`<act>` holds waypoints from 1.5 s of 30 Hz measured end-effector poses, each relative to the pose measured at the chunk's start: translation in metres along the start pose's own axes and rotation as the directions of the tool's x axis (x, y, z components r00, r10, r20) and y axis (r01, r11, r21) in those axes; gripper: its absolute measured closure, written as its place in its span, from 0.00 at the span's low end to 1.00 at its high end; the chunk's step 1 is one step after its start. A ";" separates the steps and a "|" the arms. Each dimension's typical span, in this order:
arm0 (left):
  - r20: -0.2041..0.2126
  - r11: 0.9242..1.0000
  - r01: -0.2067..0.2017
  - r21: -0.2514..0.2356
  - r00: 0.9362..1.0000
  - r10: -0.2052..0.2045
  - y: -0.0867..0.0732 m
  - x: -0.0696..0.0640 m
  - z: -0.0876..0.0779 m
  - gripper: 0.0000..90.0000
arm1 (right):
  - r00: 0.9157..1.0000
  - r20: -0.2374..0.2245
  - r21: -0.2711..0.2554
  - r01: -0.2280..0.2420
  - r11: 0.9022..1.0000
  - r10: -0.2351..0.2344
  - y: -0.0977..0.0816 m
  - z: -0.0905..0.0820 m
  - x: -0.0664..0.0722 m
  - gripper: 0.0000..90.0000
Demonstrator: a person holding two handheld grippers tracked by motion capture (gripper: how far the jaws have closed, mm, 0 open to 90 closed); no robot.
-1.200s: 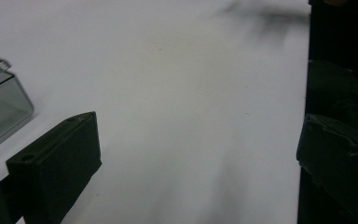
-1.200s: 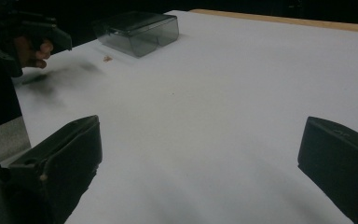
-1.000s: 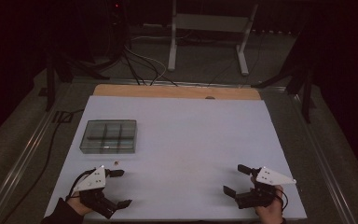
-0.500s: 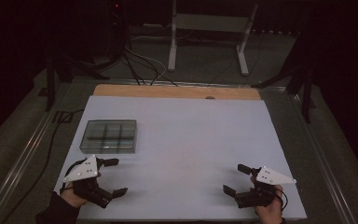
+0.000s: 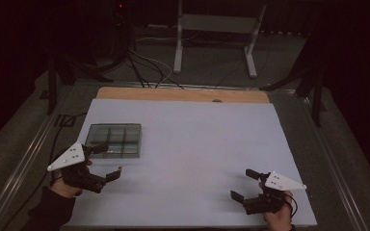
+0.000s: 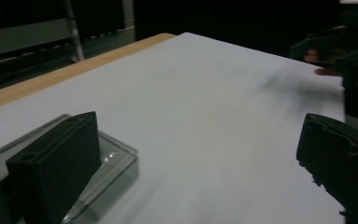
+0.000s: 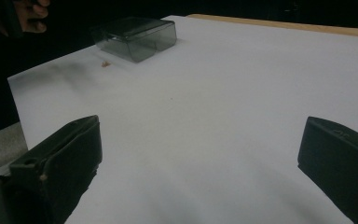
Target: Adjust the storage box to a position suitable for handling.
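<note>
A clear grey box (image 5: 114, 140) with several compartments lies at the left of the white table (image 5: 197, 144). My left gripper (image 5: 110, 160) hovers open at the box's near edge, with its far jaw by the box's near-left corner. In the left gripper view the box (image 6: 116, 158) sits just behind the left jaw, and nothing is between the jaws (image 6: 196, 158). My right gripper (image 5: 242, 184) rests open near the front right edge, holding nothing. From the right gripper view (image 7: 200, 158) the box (image 7: 137, 35) is far off, with a tiny brown speck (image 7: 105, 64) on the table beside it.
A wooden strip (image 5: 183, 94) runs along the table's far edge. Beyond it are cables (image 5: 144, 67) and the legs of a metal stand (image 5: 217, 43) on the floor. Metal rails (image 5: 24, 159) flank the table.
My left gripper has shifted left and forward, up to the box's near edge, and turned a little. The right gripper has stayed where it was.
</note>
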State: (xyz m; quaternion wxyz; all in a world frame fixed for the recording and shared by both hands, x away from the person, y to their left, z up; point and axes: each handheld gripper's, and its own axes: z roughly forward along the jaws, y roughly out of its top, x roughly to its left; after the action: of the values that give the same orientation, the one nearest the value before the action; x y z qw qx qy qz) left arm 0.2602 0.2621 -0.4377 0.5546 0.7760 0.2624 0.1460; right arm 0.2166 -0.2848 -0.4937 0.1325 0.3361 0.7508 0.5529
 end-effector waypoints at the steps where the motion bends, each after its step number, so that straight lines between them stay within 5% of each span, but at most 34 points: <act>1: -0.011 1.000 0.005 -0.003 1.000 -0.005 0.000 0.003 -0.001 0.02 | 1.000 -0.003 -0.002 -0.005 1.000 0.004 0.000 0.000 0.000 0.00; 13: -0.154 0.997 0.059 -0.042 0.986 -0.064 -0.002 0.037 -0.014 0.02 | 1.000 0.000 0.003 -0.003 1.000 0.003 -0.001 0.000 0.000 0.00; 15: -0.201 0.997 0.067 -0.041 0.977 -0.074 -0.005 0.044 -0.016 0.02 | 1.000 0.000 0.003 -0.002 1.000 0.002 0.000 0.001 0.000 0.00; 17: -0.272 0.996 0.086 -0.037 0.958 -0.092 -0.008 0.051 -0.018 0.02 | 1.000 0.002 0.002 -0.003 1.000 0.003 0.000 0.001 0.000 0.00; 24: -0.334 0.985 0.174 0.007 0.929 -0.161 -0.018 0.080 -0.023 0.02 | 1.000 0.005 0.005 -0.010 1.000 0.010 -0.001 0.001 -0.001 0.00; 26: -0.359 0.978 0.206 0.017 0.915 -0.186 -0.023 0.089 -0.023 0.03 | 1.000 0.004 0.006 -0.009 1.000 0.009 -0.001 0.001 -0.001 0.00; 28: -0.364 0.973 0.231 0.010 0.907 -0.212 -0.029 0.099 -0.025 0.14 | 1.000 0.003 0.004 -0.009 1.000 0.009 -0.001 0.001 -0.001 0.00; 32: -0.400 0.961 0.276 0.001 0.881 -0.252 -0.040 0.115 -0.029 0.34 | 1.000 0.003 0.006 -0.011 1.000 0.011 -0.001 0.001 -0.001 0.00; 37: -0.425 0.951 0.309 0.017 0.863 -0.273 -0.055 0.131 -0.033 0.64 | 1.000 0.002 0.009 -0.011 1.000 0.011 -0.001 0.001 -0.001 0.00; 39: -0.464 0.945 0.324 0.056 0.846 -0.262 -0.060 0.136 -0.031 0.74 | 1.000 0.001 0.011 -0.008 1.000 0.008 -0.001 0.001 -0.001 0.00; 45: -0.483 0.909 0.381 0.170 0.836 -0.260 -0.075 0.149 -0.019 1.00 | 1.000 -0.003 0.010 -0.008 1.000 0.008 -0.001 0.002 0.000 0.00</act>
State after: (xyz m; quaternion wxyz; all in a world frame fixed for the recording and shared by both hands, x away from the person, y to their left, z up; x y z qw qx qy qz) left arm 0.3542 0.3802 -0.5113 0.3891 0.7310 0.5274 0.1899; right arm 0.2175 -0.2841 -0.4953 0.1274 0.3387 0.7526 0.5501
